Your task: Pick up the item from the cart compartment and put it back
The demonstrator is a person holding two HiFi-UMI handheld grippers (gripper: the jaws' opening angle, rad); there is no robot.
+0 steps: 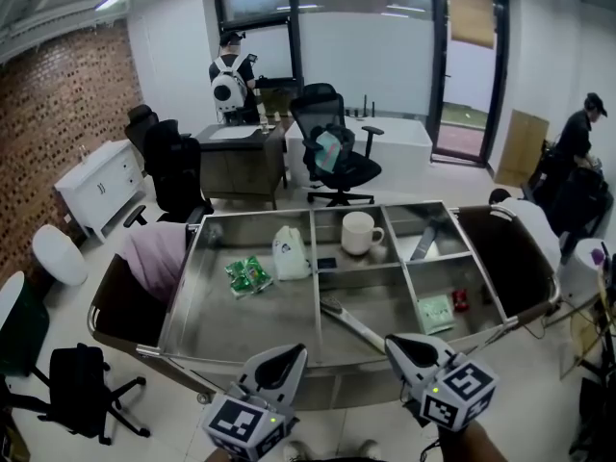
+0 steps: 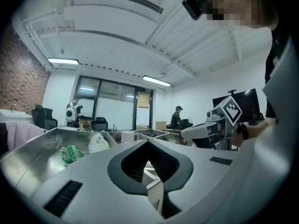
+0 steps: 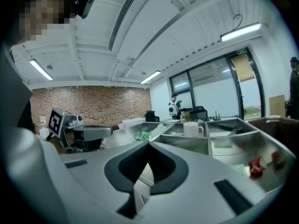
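The left claw [image 1: 289, 354] and right claw [image 1: 399, 343] are hovering at the near rim of the stainless-steel compartment cart [image 1: 241, 325]. Both are pinched together and gripping nothing, seemingly parked clear of its contents. The crinkled green packet [image 1: 248, 275], white ceramic mug [image 1: 360, 232] and small red item [image 1: 460, 300] are lying in their compartments.

Cut off: left gripper [image 1: 292, 354], its marker cube clipped by the head view's bottom edge; the forearm behind the right gripper [image 1: 397, 343], likewise.
Hidden: near end of the long-handled tool [image 1: 348, 321], behind the right gripper; lower part of the pink cloth [image 1: 159, 256], behind the cart [image 1: 189, 287] wall.
Too small to name: red item [image 1: 460, 300], blurred in the right gripper view too; dark flat item [image 1: 326, 263] beside the white bag [image 1: 289, 253].
Illegible: print on the green packet [image 1: 248, 275].
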